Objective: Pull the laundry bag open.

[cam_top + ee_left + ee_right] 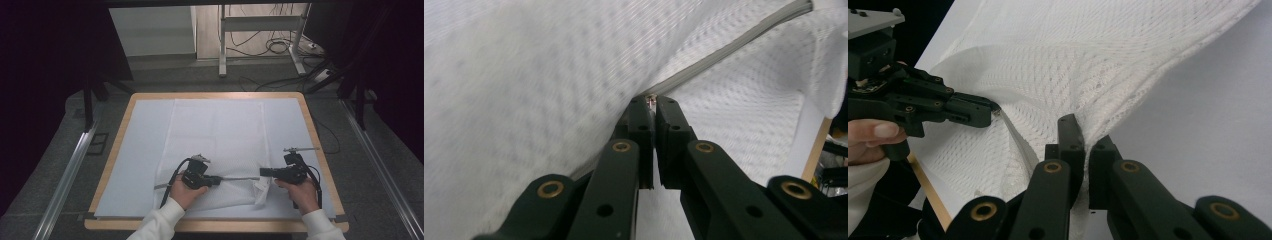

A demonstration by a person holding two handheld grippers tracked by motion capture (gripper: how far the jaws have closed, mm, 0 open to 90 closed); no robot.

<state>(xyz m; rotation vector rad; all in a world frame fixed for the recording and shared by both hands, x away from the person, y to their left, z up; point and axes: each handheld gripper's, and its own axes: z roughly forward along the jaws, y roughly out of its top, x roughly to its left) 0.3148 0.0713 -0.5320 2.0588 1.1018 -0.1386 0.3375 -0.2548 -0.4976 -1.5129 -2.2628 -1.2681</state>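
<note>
White mesh cloth [217, 135] lies on the desk [310, 125]; at 6 o'clock our left tool [218, 180] and right tool [262, 172] each pinch its edge tight.

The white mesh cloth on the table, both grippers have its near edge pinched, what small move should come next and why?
Probably carry the near edge forward over the flat part. The left gripper and right gripper are each shut on the white mesh cloth at its grey-trimmed near edge, which is lifted and taut between them, while the far part lies flat on the table.
</note>
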